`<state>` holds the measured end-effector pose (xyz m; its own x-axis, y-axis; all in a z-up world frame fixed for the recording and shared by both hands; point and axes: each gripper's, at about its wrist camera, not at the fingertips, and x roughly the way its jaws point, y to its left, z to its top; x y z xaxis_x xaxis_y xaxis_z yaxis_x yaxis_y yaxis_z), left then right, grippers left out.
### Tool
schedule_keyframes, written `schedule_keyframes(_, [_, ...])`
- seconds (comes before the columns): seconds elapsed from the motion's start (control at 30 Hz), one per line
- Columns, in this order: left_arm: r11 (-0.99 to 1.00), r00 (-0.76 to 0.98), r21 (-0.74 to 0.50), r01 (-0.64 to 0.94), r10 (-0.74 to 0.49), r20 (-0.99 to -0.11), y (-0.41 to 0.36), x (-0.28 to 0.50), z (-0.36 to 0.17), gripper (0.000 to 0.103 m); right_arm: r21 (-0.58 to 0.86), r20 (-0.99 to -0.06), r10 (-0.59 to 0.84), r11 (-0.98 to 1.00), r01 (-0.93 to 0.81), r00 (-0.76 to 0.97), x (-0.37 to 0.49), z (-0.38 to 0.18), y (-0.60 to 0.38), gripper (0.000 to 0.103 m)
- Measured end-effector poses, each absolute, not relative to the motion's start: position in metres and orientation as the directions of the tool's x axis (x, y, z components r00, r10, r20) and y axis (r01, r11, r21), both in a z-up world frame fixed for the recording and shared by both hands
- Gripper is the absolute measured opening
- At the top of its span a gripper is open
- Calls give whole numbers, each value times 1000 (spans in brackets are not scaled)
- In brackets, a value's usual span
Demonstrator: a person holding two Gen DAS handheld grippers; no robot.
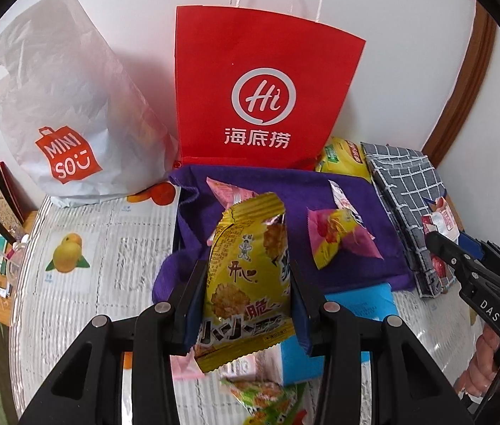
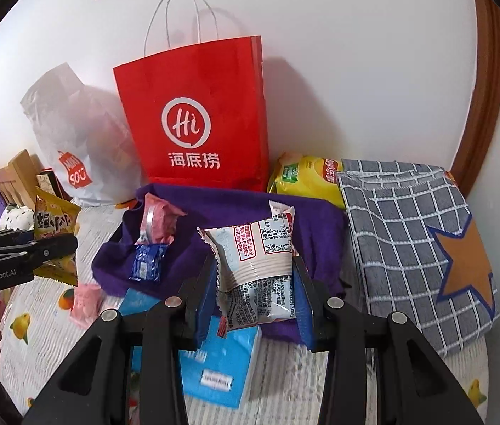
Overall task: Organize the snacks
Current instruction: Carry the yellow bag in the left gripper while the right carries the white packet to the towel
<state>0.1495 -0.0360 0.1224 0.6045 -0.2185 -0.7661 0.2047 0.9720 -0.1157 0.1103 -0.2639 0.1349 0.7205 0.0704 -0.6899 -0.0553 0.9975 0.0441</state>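
My left gripper is shut on a yellow rice-cracker packet, held upright over the near edge of a purple cloth box. Two pink snack packets lie inside that box. My right gripper is shut on a white and red snack packet, above the same purple box, where a pink packet and a small blue packet lie. The right gripper shows at the right of the left wrist view, and the left gripper at the left of the right wrist view.
A red paper bag and a white plastic bag stand against the wall. A grey checked cloth box sits right of the purple one, a yellow chip bag behind it. A blue box and green packets lie near.
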Motion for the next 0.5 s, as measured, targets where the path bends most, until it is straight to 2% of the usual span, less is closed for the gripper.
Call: schedule_keyframes(0.5, [972,590,-116,207,-218,-777,-40,191,109,40,32,-714,51,999,-40,698,158,110,-270,40])
